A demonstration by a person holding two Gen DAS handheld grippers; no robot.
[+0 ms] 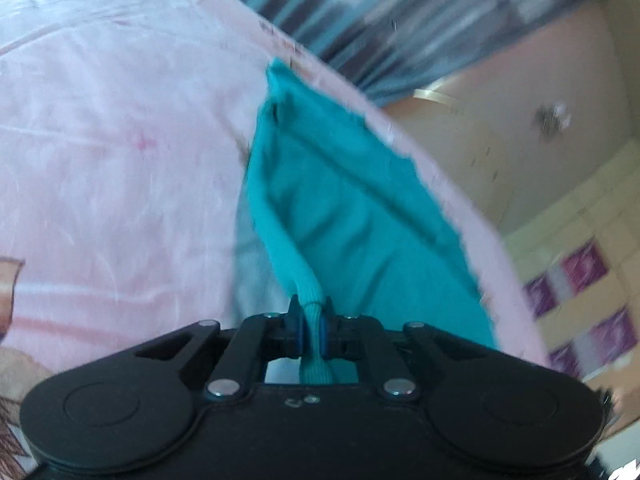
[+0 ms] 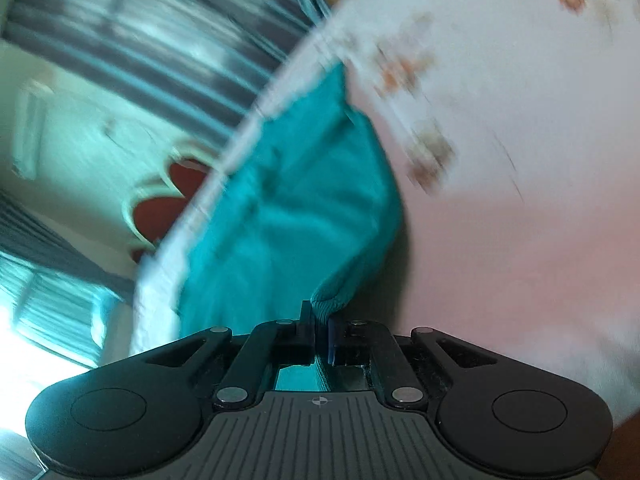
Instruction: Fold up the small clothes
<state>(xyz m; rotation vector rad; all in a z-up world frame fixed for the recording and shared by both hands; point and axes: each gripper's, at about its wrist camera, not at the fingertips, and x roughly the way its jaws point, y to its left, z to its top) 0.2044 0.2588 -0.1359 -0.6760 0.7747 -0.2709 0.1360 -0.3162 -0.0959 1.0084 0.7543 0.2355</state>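
A small teal knit garment (image 1: 344, 200) lies on a pink printed bedsheet (image 1: 120, 140), stretched toward the sheet's far edge. My left gripper (image 1: 312, 320) is shut on its ribbed hem, which bunches between the blue pads. In the right wrist view the same teal garment (image 2: 280, 208) spreads over the pink sheet (image 2: 500, 200). My right gripper (image 2: 320, 320) is shut on another ribbed edge of it. Both views are blurred by motion.
Beyond the bed edge hang striped grey-blue curtains (image 1: 400, 20) and a beige wall (image 1: 520, 140). Purple patterned tiles (image 1: 580, 280) show at the right. A cream and red headboard shape (image 2: 168, 200) and a bright window (image 2: 40, 320) show in the right wrist view.
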